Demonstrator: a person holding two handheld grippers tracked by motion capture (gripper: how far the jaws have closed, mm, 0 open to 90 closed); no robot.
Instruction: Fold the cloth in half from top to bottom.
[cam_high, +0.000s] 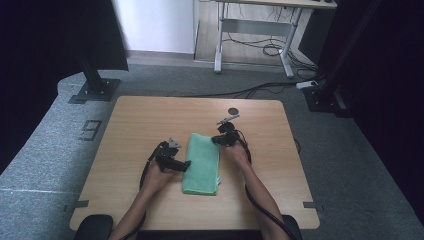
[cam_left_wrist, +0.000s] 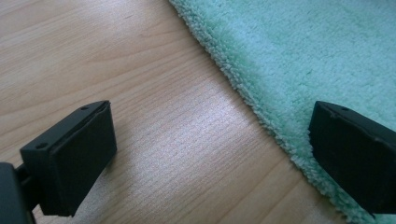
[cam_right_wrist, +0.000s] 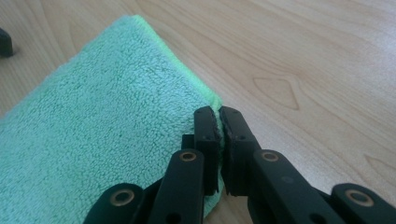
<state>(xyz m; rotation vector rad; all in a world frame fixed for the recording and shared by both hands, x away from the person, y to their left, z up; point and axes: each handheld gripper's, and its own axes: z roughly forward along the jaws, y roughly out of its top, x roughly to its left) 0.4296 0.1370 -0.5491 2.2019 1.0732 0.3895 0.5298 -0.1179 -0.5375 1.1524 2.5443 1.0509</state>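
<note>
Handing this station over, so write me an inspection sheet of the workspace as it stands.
Surface: light wooden table, small round dark mark near far edge.
Job's things: folded green terry towel, flat at centre.
Clutter: nothing seen.
Grippers: left claw open, one jaw over wood, the other over the towel's edge; right claw shut on the towel's edge.
Cables: black cable trails along the right forearm; loose cables on the floor beyond.
Surroundings: grey carpet, white desk frame, black stands.

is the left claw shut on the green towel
No, the left claw stands wide open, one jaw over the bare wooden table and the other over the edge of the green towel.
</note>
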